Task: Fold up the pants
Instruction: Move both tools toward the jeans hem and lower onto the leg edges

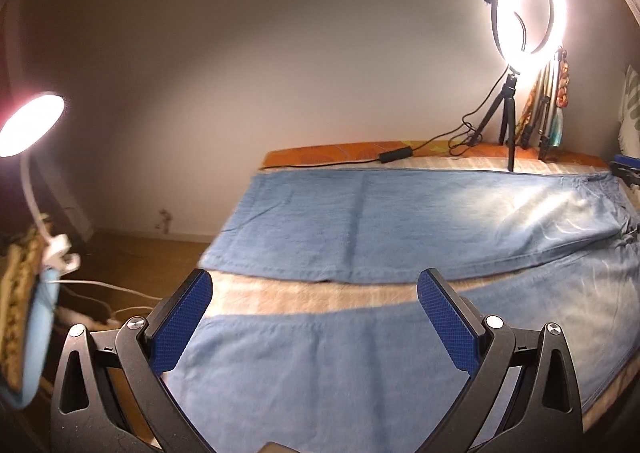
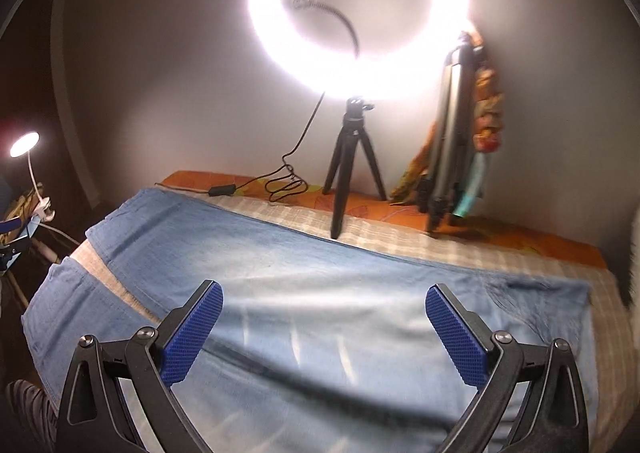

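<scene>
The blue pants (image 1: pixel 400 213) lie spread flat on the bed (image 1: pixel 320 295), legs apart with a strip of checked cover between them. The left gripper (image 1: pixel 314 317) and right gripper (image 2: pixel 324 327) both hover above the cloth, spread wide and empty. A clean fold probably means pinching one leg's outer edge at both ends and laying it squarely over the other. The hems blur, and the ring light (image 2: pixel 358 17) washes out the waistband.

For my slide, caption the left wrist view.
Open left gripper hovering over blue pants spread on a bed, ring light behind.
</scene>
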A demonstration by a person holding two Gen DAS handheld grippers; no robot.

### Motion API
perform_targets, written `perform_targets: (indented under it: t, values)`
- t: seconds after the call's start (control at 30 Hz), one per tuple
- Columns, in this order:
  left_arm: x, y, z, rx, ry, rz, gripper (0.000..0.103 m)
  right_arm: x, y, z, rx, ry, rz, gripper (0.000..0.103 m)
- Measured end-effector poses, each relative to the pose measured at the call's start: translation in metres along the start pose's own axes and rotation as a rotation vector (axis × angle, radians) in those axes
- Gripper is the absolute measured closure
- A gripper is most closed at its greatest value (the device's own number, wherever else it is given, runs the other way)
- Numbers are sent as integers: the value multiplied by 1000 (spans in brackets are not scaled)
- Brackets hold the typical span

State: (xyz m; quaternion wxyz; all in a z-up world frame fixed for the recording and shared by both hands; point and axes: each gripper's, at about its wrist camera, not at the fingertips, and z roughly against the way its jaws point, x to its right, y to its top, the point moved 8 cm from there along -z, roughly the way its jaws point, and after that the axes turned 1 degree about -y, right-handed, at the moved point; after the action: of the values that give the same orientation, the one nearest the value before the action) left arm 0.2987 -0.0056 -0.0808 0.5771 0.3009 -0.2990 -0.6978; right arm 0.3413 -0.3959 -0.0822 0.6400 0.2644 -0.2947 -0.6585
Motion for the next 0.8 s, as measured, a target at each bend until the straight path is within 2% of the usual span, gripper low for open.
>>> perform_targets:
  t: [0.13, 0.23, 0.33, 0.47, 0.53, 0.6, 0.7, 0.8]
  values:
    - [-1, 9, -39, -60, -52, 55, 2, 7, 16, -62, -83, 21, 62, 13]
    - [2, 13, -67, -103, -63, 53, 6, 12, 18, -102, -135, 39, 103, 18]
    - [4, 13, -91, -135, -58, 37, 8, 10, 16, -140, -193, 51, 157, 28]
    - [6, 8, -115, -169, -64, 36, 9, 5, 9, -174, -241, 99, 195, 30]
    - [8, 2, -128, -192, -69, 36, 10, 5, 5, -192, -268, 96, 230, 31]
    - [10, -2, -140, -211, -68, 24, 17, 4, 2, -207, -294, 98, 248, 34]
    - [11, -12, -154, -244, -70, 18, 21, 6, -2, -224, -321, 82, 282, 34]
    - [10, -18, -166, -269, -79, 36, 23, 8, -2, -232, -328, 103, 281, 30]
